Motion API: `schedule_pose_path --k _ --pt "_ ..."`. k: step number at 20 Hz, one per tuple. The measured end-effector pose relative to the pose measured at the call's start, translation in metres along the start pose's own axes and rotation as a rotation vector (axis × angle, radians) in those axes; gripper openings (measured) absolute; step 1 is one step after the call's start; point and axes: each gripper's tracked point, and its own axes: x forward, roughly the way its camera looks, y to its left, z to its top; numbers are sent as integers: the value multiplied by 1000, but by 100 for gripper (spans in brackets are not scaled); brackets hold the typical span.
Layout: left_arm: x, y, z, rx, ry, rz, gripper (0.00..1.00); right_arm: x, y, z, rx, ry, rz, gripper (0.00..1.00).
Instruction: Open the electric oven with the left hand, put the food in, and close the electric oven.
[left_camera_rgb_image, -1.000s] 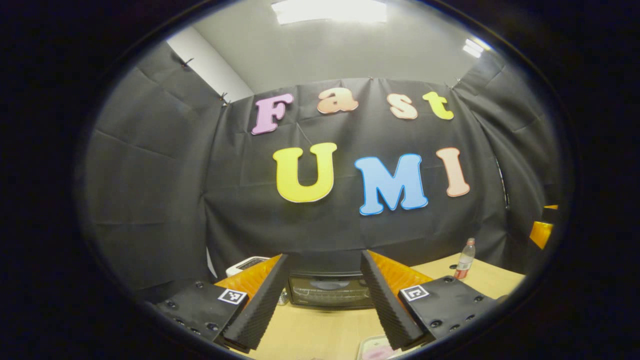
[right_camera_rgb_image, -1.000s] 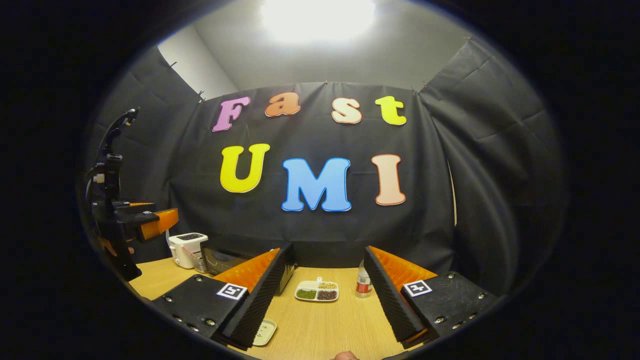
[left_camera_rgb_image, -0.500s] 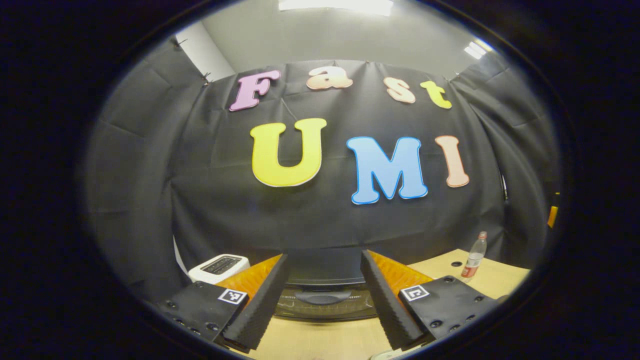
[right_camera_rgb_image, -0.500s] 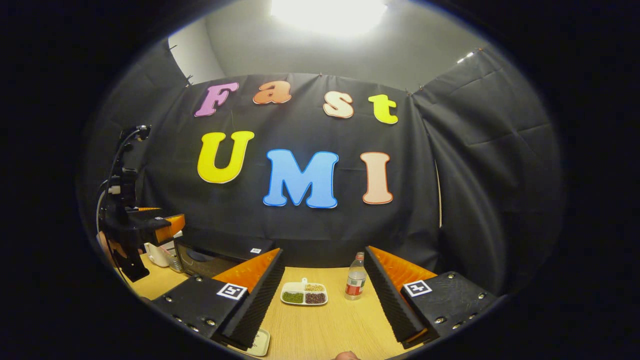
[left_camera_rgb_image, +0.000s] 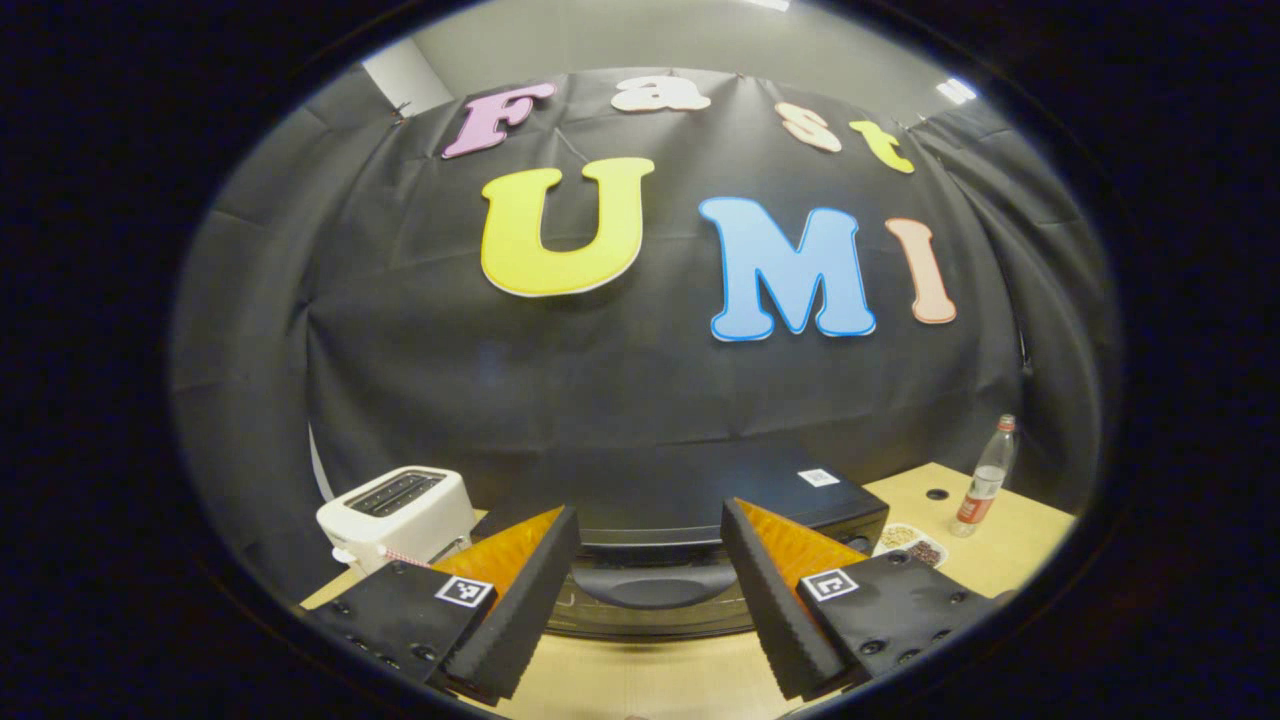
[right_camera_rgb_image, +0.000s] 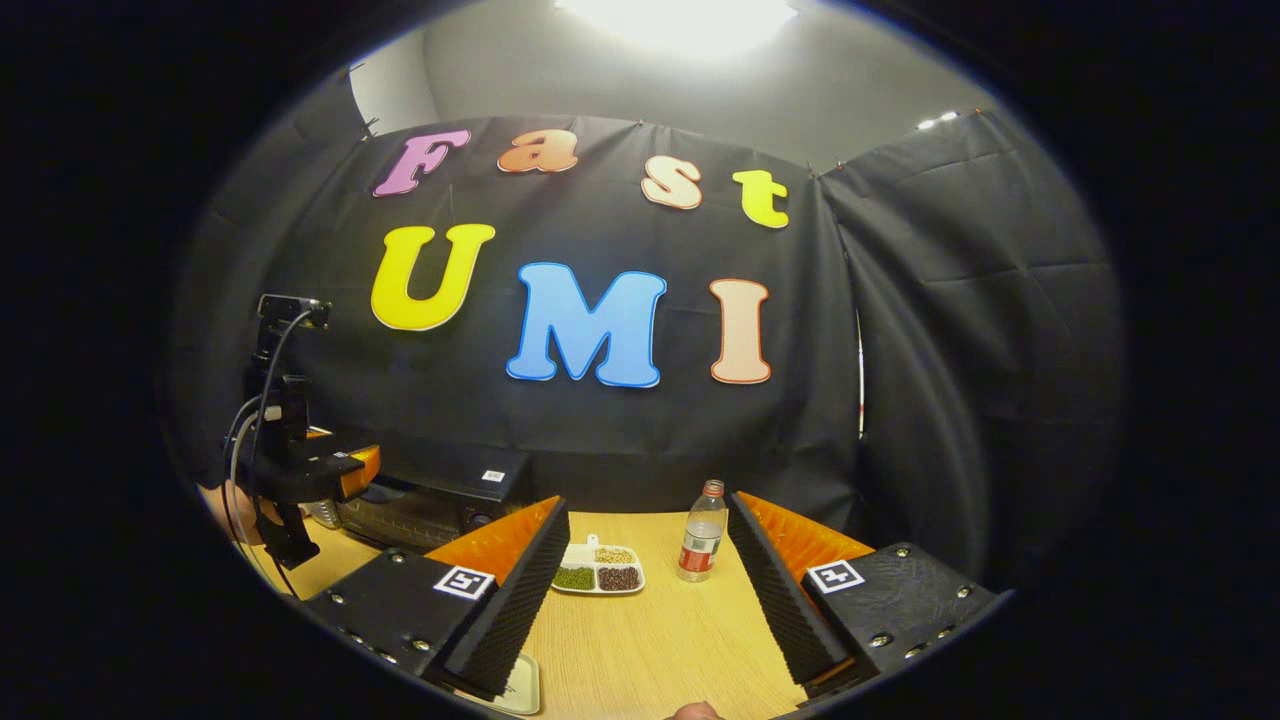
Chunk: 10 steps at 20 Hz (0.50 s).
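The black electric oven stands close ahead in the left gripper view, door closed, its curved handle just beyond and between my fingers. My left gripper is open and holds nothing. In the right gripper view the oven sits at the left, with the left gripper and a hand in front of it. My right gripper is open over the wooden table. A white divided dish of food lies beyond its fingers.
A white toaster stands left of the oven. A plastic bottle is upright right of the divided dish, also seen as the bottle at the table's far right. A small white tray lies under my right gripper's left finger.
My left gripper has come much closer to the oven, whose handle now sits between its fingers. The right gripper has drifted forward and right; the dish and bottle look nearer.
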Motion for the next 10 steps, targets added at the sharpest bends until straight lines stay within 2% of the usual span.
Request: schedule_pose_path --k 3,4,5,9,10 --pt "16 -3 -16 1 26 -11 100 -2 -3 0 -4 10 -16 98" --pt "19 -3 -23 0 39 -11 96 -2 -5 0 -8 10 -20 98" --pt "22 -4 -29 -2 48 -12 100 -3 -7 1 -13 9 -24 98" --pt "32 -5 -49 9 92 10 96 -5 -12 4 -30 5 -26 98" --pt "36 -4 -46 14 69 12 100 -6 -13 5 -36 4 -25 98"
